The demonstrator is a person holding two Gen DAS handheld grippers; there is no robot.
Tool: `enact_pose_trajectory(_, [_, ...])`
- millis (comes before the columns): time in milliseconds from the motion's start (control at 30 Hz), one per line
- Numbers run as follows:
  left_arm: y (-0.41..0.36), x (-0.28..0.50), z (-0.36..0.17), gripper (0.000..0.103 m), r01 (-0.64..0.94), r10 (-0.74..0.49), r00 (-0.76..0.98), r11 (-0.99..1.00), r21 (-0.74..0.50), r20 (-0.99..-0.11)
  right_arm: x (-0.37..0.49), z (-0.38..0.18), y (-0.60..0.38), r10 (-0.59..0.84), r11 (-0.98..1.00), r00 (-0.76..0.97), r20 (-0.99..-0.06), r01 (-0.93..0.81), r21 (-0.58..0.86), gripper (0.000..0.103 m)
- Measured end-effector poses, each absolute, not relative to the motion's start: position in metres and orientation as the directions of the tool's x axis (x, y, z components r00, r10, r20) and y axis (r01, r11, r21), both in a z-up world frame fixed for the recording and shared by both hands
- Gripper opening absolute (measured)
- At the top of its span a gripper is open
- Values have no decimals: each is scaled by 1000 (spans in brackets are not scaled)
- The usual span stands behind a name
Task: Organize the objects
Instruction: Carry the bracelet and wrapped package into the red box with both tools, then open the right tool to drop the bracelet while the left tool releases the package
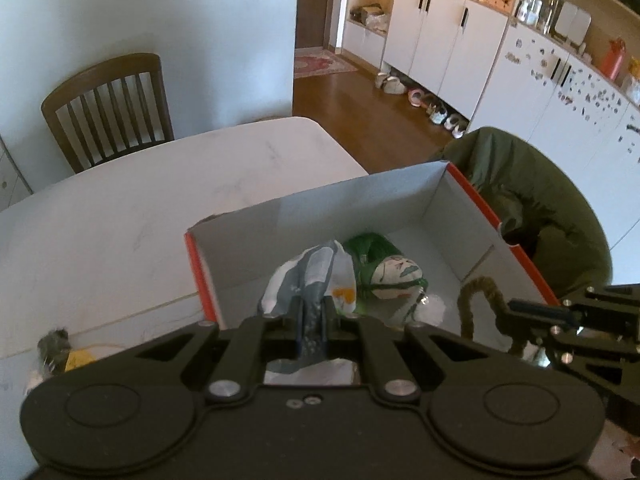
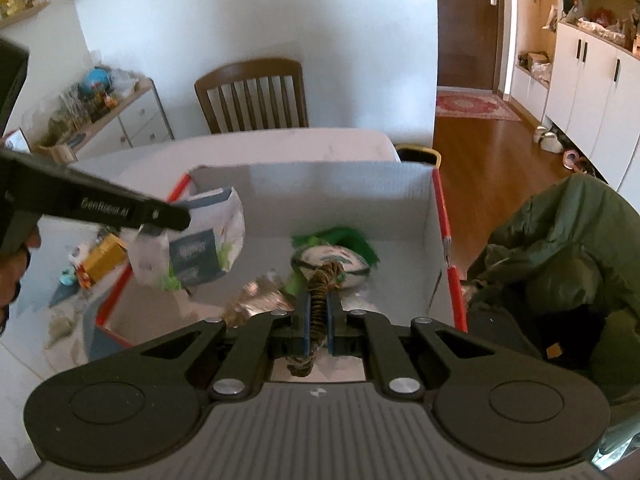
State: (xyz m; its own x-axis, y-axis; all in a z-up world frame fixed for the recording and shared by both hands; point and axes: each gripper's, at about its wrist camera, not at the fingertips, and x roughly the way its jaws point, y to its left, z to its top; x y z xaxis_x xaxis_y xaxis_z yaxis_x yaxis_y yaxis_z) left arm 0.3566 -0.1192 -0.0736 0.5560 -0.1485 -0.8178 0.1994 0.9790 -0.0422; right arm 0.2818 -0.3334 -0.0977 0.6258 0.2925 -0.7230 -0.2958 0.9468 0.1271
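**A:** Over the open cardboard box (image 2: 344, 192) on the white table (image 1: 168, 184), we hold one item in each tool. Our left gripper (image 1: 311, 312) has its fingers pinched nearly together on a grey-and-white printed packet (image 1: 316, 276), which hangs above the box's left side. Our right gripper (image 2: 318, 312) is clamped just as narrowly on a brown braided cord (image 2: 320, 296), carried over the middle of the box.

**B:** And what already lies inside?

**A:** A green-wrapped round bundle (image 2: 332, 256) rests on the box floor toward the far wall, and a crinkled clear wrapper (image 2: 260, 300) sits nearer our side. By our reading, those are sorted.

**B:** So what remains?

**A:** We judge the task partly done. Both held items look ready to be lowered and let go. Outside the box, to its left, a small yellow carton (image 2: 105, 256) and a few other bits lie on the table; we take it they are waiting to be gathered. In the left wrist view something dark and fuzzy (image 1: 54, 340) lies on the table near the box's left corner, too blurred for us to identify.

**B:** And the green jacket (image 2: 568, 248)?

**A:** Draped beside the box's right wall. Whether it belongs to the job, we cannot tell.
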Motion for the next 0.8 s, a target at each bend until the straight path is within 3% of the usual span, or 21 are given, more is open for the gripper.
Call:
enact_pose_trajectory(400, [-128,384,-106,6,156,-128,509,986,-56,-851,300,-137,-334,273,935,549,-790,-346,83,7])
enact_pose_trajectory(800, [-122,371,-133,8,122,-135,417,988,-92,-899,303,-142,-339,288,924,530,-797,-372,87,8])
